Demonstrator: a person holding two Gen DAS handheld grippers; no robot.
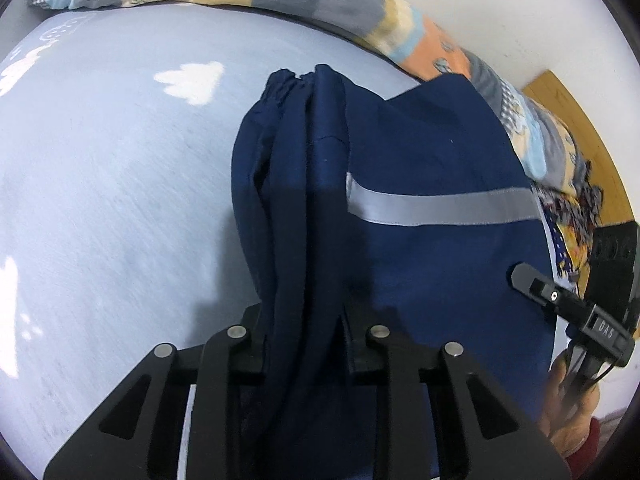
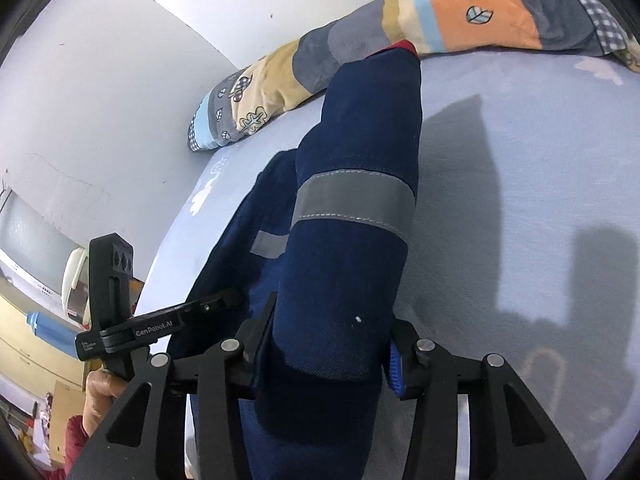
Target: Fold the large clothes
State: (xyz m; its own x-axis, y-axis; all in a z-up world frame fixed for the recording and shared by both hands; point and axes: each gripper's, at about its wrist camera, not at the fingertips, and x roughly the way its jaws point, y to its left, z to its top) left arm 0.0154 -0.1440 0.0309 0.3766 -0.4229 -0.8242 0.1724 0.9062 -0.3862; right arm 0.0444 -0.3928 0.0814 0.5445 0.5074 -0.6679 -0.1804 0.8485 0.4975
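A navy work garment (image 1: 420, 152) with grey reflective stripes (image 1: 440, 206) lies on a pale blue bed sheet (image 1: 100, 200). My left gripper (image 1: 306, 344) is shut on a bunched fold of the garment with a gathered cuff (image 1: 288, 80) at its far end. My right gripper (image 2: 328, 340) is shut on a rolled sleeve or leg (image 2: 360, 184) of the same garment, which has a wide grey band (image 2: 352, 200). The right gripper also shows at the right edge of the left wrist view (image 1: 560, 300); the left gripper shows at the left of the right wrist view (image 2: 160, 320).
A patchwork quilt (image 2: 360, 40) in orange, grey and beige is rolled along the wall at the far edge of the bed. A wooden floor (image 1: 580, 120) and furniture (image 2: 40, 280) lie beyond the bed's side.
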